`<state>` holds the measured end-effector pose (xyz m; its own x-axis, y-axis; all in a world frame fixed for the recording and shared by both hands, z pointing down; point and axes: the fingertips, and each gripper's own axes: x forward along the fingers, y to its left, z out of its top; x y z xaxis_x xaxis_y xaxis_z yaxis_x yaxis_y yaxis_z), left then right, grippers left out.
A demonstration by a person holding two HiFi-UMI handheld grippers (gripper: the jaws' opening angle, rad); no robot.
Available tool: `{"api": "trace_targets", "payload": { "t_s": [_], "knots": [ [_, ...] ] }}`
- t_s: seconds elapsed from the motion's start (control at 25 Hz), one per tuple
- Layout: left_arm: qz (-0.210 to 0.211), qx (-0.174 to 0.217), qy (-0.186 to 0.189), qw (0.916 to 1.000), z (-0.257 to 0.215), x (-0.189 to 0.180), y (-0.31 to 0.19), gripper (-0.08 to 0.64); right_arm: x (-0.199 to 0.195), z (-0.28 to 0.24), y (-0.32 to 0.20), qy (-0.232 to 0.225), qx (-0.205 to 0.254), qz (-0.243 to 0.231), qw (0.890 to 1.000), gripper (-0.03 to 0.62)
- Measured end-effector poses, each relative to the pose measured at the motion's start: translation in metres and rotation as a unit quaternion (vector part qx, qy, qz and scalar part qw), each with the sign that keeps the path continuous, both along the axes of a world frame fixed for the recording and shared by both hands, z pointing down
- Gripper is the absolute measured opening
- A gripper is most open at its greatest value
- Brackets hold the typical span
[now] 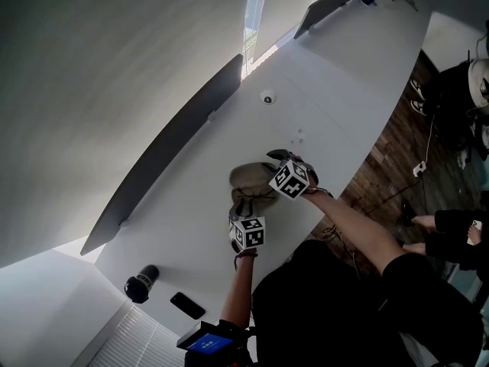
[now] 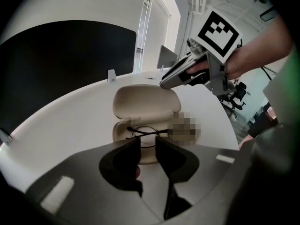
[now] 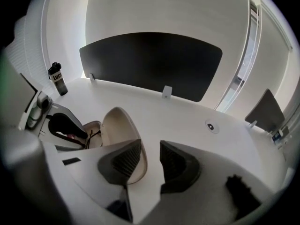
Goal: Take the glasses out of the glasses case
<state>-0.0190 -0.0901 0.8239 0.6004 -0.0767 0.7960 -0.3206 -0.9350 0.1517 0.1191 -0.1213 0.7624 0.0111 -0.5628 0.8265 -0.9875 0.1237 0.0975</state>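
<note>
Head view: a long white curved table [image 1: 336,75] runs under a dark flat partition panel [image 1: 176,144]. Near the table's edge both tools meet over the case. The left gripper [image 2: 146,144] has its jaws spread. Their tips sit over the near rim of the tray and pinch nothing. The right gripper [image 3: 150,156] also has its jaws spread and bare, and it hangs just beside the raised lid. The beige oval hard-shell glasses case [image 2: 145,100] lies open on the table, with its lid tilted back from the tray. The thin dark wire-framed glasses [image 2: 145,134] lie folded inside the tray, just beyond the left jaws.
</note>
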Motion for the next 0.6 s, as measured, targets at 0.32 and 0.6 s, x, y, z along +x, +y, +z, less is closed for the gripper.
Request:
{"api": "trace_targets", "payload": {
  "t_s": [0.32,0.6],
  "knots": [
    [0.0,0.003,-0.004,1.0,0.001,0.0,-0.001,0.107,0.007,0.016,-0.006,-0.029,-0.011,0.005,1.0,0.129],
    [-0.002,-0.017,0.007,0.9998,-0.006,-0.001,0.004,0.129,-0.022,-0.022,0.019,0.017,0.022,-0.053,0.998,0.129]
  ]
}}
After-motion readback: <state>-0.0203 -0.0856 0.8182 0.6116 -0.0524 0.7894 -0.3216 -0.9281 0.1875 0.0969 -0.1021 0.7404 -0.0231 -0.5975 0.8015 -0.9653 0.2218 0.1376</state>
